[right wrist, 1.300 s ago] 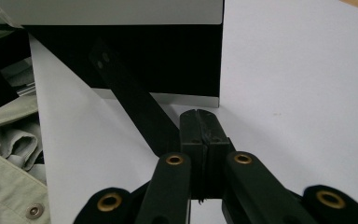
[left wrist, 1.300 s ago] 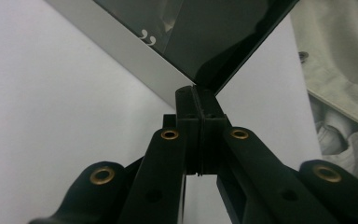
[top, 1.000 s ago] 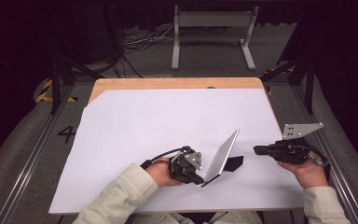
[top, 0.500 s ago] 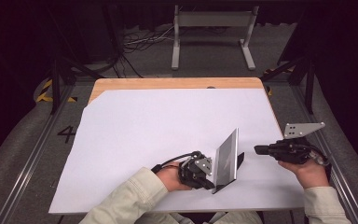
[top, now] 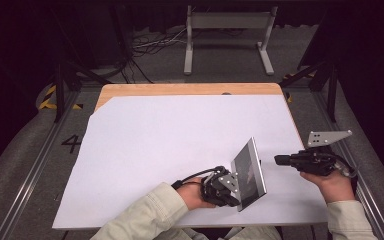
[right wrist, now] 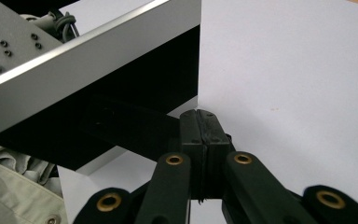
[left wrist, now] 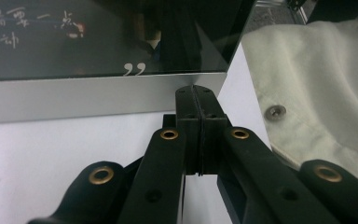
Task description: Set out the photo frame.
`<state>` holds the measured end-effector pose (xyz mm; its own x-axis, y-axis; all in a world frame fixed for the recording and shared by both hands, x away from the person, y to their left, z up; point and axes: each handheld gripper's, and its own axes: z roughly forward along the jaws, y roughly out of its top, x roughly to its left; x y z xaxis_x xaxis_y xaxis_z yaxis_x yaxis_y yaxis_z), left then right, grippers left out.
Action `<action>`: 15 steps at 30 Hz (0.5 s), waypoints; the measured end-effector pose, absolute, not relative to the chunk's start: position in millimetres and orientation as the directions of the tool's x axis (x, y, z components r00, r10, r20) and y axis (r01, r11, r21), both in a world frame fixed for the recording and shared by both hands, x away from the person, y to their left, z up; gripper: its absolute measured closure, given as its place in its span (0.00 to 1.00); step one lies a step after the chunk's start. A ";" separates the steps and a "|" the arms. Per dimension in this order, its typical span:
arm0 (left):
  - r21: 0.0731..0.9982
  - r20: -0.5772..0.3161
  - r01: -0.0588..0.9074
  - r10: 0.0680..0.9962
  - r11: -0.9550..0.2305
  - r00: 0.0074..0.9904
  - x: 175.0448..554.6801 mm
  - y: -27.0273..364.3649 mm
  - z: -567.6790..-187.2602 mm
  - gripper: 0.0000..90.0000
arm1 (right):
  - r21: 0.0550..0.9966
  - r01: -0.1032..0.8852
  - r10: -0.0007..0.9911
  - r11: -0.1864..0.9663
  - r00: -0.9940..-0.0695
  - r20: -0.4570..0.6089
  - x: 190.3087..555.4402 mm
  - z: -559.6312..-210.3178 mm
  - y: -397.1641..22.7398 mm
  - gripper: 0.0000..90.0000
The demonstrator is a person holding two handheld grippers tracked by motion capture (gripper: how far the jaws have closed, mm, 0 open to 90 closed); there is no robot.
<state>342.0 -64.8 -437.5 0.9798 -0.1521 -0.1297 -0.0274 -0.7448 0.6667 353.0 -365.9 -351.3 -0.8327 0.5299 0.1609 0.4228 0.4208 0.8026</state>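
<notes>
A silver-edged picture frame (top: pixel 249 172) with dark glass stands tilted on the white sheet (top: pixel 155 150), near the front edge. My left gripper (top: pixel 234 192) lies just left of it, jaws pressed together with nothing between them. In the left gripper view the shut tips (left wrist: pixel 196 91) reach the frame's silver lower edge (left wrist: pixel 98 98); whether they touch it I cannot tell. My right gripper (top: pixel 277 160) hovers to the frame's right, shut and empty. In the right gripper view its tips (right wrist: pixel 200 114) point at the black prop (right wrist: pixel 135 126) behind the frame (right wrist: pixel 74 60).
The white sheet covers most of a wooden table (top: pixel 180 89). A grey metal stand (top: pixel 227 30) and cables lie on the floor beyond. A cream sleeve (top: pixel 145 217) comes in from the bottom edge. Dark rails run along both sides.
My left hand has slid right, closing up against the frame, which has turned to stand steeper. My right gripper has held still.
</notes>
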 end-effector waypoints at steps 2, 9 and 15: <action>0.665 -0.127 -0.028 -0.151 -0.746 0.980 340.5 -67.4 -437.5 1.00 | 0.802 0.431 0.531 0.413 -0.830 0.173 352.9 -351.0 -366.3 1.00; 0.669 -0.137 -0.018 -0.147 -0.743 0.980 336.4 -78.8 -441.0 1.00 | 0.801 0.442 0.537 0.404 -0.823 0.184 353.4 -350.6 -366.7 1.00; 0.669 -0.147 -0.009 -0.144 -0.743 0.979 339.9 -73.2 -439.3 0.97 | 0.802 0.450 0.543 0.394 -0.817 0.192 353.0 -349.5 -368.2 1.00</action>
